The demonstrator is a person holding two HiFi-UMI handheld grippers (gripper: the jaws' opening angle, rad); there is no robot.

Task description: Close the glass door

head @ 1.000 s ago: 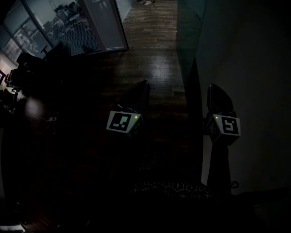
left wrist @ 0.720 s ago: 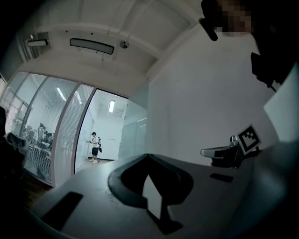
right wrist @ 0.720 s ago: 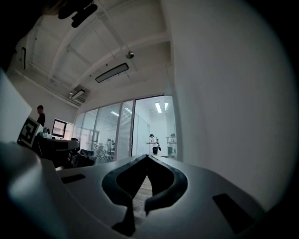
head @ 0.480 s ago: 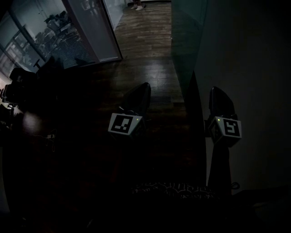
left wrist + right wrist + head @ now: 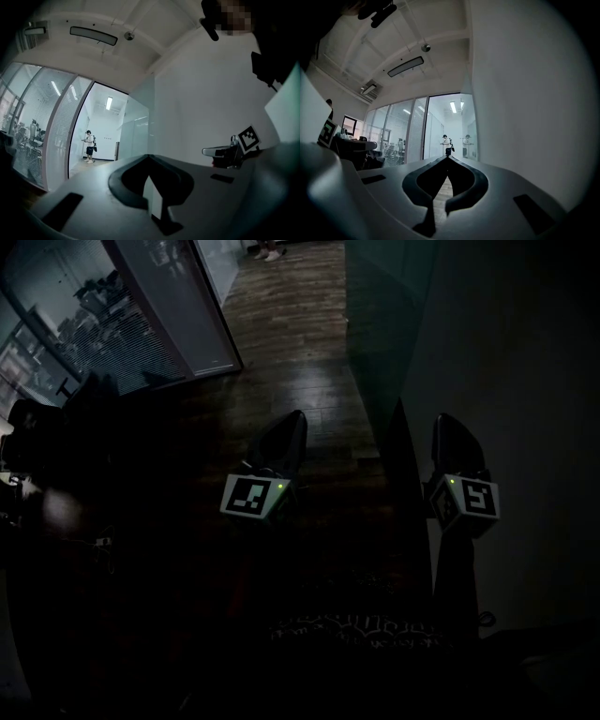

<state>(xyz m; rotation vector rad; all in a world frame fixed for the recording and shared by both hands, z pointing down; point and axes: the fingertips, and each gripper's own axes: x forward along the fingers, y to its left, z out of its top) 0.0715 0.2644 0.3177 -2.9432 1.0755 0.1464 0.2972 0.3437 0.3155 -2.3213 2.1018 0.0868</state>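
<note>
The glass door (image 5: 375,343) is a tall clear panel ahead on the right, standing along the white wall (image 5: 525,381). It also shows in the left gripper view as the glass door (image 5: 138,126) and in the right gripper view as the glass door (image 5: 469,136), mirroring a distant person. My left gripper (image 5: 298,418) is held level over the dark wood floor, left of the panel, jaws shut with nothing in them (image 5: 148,156). My right gripper (image 5: 448,422) rides level beside the wall, near the panel's near edge, also shut and holding nothing (image 5: 448,158). Neither touches the door.
A glass partition with blinds (image 5: 141,315) runs along the left of the corridor. Dark desks and chairs (image 5: 37,427) stand at the left. A person (image 5: 89,146) stands far down the bright corridor. The head view is very dark.
The floor, partition and glass panel have slid toward me and leftward in the head view as I advance along the corridor. Both grippers keep their places in the view and stay shut.
</note>
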